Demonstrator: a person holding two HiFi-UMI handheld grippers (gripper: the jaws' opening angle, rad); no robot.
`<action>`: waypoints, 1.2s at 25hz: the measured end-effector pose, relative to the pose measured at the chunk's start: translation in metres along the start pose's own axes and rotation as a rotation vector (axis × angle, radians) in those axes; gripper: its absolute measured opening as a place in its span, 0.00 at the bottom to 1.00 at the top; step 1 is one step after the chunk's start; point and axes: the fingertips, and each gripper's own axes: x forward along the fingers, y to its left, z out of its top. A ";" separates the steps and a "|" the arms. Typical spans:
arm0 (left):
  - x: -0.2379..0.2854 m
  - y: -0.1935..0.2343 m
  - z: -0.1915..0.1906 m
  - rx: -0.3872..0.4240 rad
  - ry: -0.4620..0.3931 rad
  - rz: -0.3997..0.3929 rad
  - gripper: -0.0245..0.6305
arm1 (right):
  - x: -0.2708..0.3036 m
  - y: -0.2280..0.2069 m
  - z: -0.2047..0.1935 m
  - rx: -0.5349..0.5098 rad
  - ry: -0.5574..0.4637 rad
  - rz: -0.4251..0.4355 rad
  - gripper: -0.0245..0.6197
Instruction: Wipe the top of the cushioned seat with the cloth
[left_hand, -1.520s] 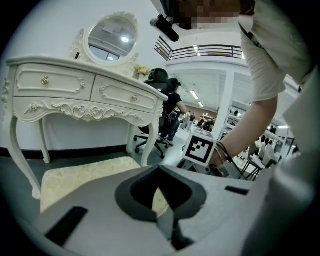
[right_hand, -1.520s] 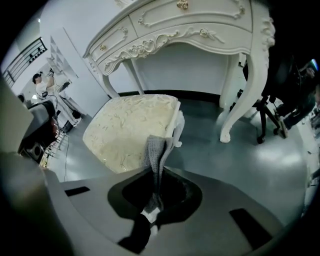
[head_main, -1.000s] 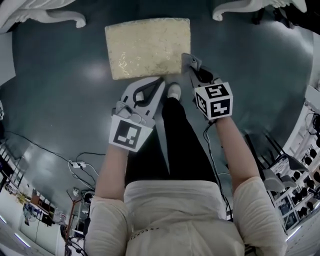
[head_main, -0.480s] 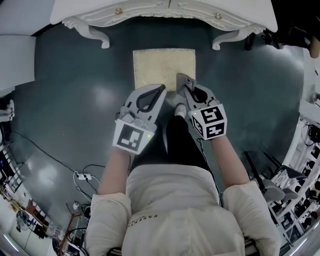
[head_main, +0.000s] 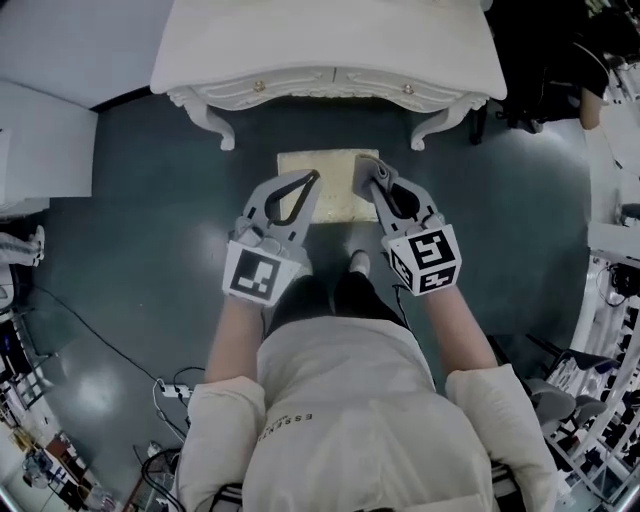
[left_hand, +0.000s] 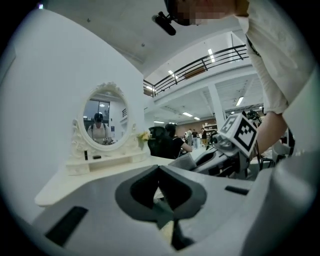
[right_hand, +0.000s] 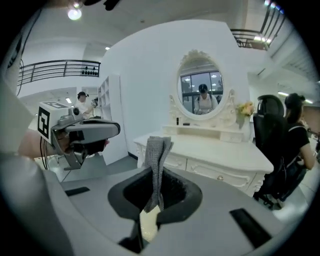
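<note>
1. We see the right gripper (head_main: 375, 182) pinching the cloth (head_main: 368, 163): a grey knit strip that stands up past the jaw tips in the right gripper view.
2. The left gripper (head_main: 310, 180) has its jaws pressed together with nothing between them.
3. The cushioned seat (head_main: 335, 175) sits on the floor in front of the dressing table (head_main: 330, 60), its top bare.
4. Key relation: the seat lies below and ahead of both grippers. Its long axis runs left to right in the head view.
5. The cloth hangs over the seat's right end, so we judge the right gripper does the wipe. It looks apart from the top; we judge it must come down first.
6. The left gripper sits over the seat's left part, spare.
</note>
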 end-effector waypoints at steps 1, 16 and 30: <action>-0.003 0.002 0.010 0.008 -0.007 0.007 0.04 | -0.006 0.001 0.010 -0.009 -0.020 -0.004 0.08; -0.036 0.007 0.074 0.026 -0.030 0.052 0.04 | -0.065 0.001 0.103 -0.070 -0.314 -0.041 0.08; -0.040 0.002 0.073 0.078 -0.013 0.058 0.04 | -0.083 -0.001 0.111 -0.075 -0.363 -0.050 0.08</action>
